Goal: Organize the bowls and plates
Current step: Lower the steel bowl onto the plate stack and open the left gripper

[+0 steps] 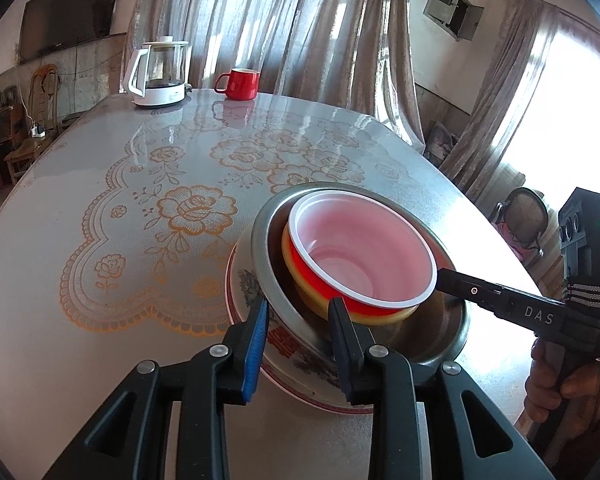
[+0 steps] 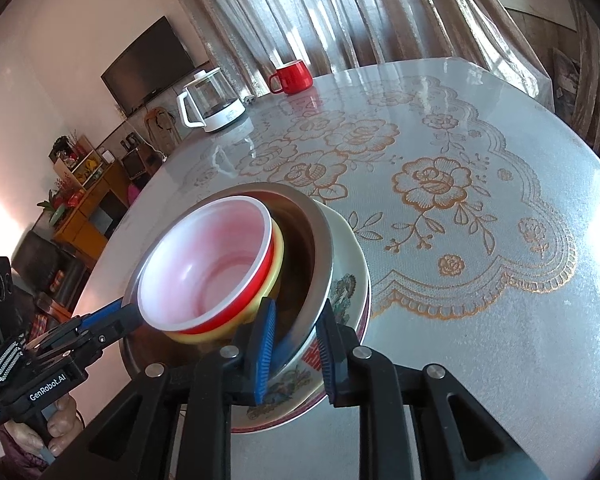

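A red bowl with a white inside (image 1: 364, 248) (image 2: 208, 264) sits nested in a yellow bowl (image 1: 296, 264) (image 2: 278, 252). Both rest tilted in a steel bowl (image 1: 444, 328) (image 2: 320, 236), which stands on a patterned plate (image 1: 288, 352) (image 2: 348, 280). My left gripper (image 1: 298, 312) straddles the steel bowl's near rim, one finger outside, one inside; the jaws stand apart. My right gripper (image 2: 298, 316) straddles the steel rim on the opposite side in the same way. The right gripper also shows in the left wrist view (image 1: 452, 280), and the left gripper in the right wrist view (image 2: 120, 312).
The stack stands near the edge of a round table (image 1: 140, 240) (image 2: 500, 280) with a flowered cover. A glass kettle (image 1: 160, 72) (image 2: 212, 100) and a red mug (image 1: 240, 83) (image 2: 292, 76) stand at the far side. Curtains, a TV and chairs ring the table.
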Motion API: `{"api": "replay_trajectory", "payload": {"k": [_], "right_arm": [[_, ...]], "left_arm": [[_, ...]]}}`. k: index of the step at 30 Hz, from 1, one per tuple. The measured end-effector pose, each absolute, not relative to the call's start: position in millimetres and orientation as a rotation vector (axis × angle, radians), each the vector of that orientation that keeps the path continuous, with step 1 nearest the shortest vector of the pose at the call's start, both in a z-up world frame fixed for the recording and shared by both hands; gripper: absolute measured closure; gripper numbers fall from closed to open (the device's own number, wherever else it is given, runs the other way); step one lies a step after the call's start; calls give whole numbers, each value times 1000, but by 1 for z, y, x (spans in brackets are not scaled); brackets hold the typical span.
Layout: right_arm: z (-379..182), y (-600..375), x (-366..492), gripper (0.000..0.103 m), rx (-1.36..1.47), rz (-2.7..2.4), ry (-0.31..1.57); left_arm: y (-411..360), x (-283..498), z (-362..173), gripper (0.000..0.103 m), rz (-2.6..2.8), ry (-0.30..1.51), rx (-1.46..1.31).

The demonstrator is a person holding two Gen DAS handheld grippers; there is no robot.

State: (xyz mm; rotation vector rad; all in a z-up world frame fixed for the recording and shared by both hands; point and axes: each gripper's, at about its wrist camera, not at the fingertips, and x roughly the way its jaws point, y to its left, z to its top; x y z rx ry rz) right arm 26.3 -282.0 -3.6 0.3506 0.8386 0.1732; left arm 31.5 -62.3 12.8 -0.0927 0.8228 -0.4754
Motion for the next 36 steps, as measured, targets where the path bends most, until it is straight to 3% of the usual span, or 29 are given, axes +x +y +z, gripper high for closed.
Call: {"api": "replay_trajectory", "payload": {"k": [28, 36], "right_arm": [[-4, -273, 24, 79, 331, 148, 849], [-2, -270, 19, 78, 327, 142, 841]], "left_arm": [[-65, 18, 17, 70, -436, 810, -70], [-62, 16, 19, 66, -407, 807, -77]]}}
